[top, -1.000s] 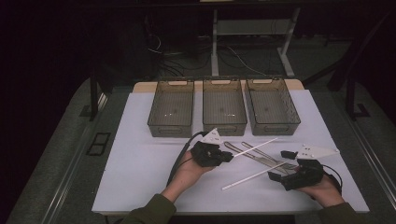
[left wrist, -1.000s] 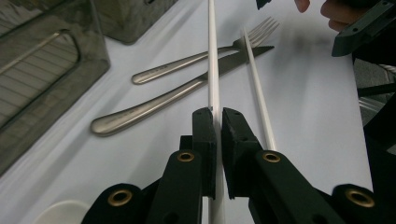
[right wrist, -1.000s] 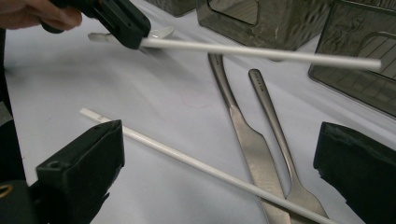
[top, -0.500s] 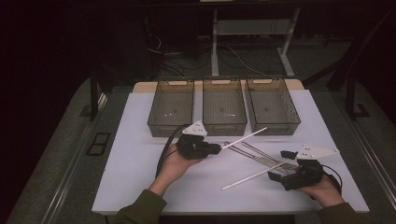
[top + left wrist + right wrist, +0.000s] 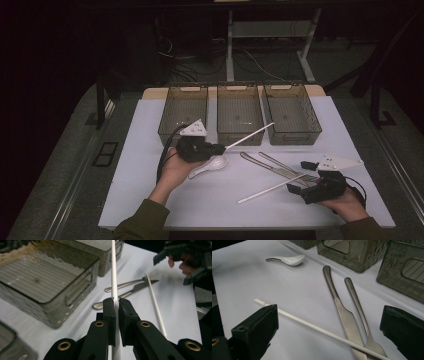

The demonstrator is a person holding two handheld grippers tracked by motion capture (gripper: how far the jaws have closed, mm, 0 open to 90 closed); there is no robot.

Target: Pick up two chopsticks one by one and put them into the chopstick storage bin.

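High view: right gripper (image 5: 300, 187) low at lower right, jaws wide apart, holding nothing, set over a second chopstick (image 5: 272, 188) lying flat across the fork (image 5: 287, 166) and knife (image 5: 265, 165) near centre. Left gripper (image 5: 220, 148) left of centre, raised off the mat (image 5: 150, 200), jaws pinched tight on a chopstick (image 5: 248, 136) that slants up-right toward the middle bin (image 5: 239, 114). White spoon (image 5: 210, 165) lies just below that gripper. Left gripper view: chopstick clamped between the pads, running up the frame's middle. Three bins sit across the top of the mat, left bin (image 5: 183, 112) and right bin (image 5: 291, 111) flanking.
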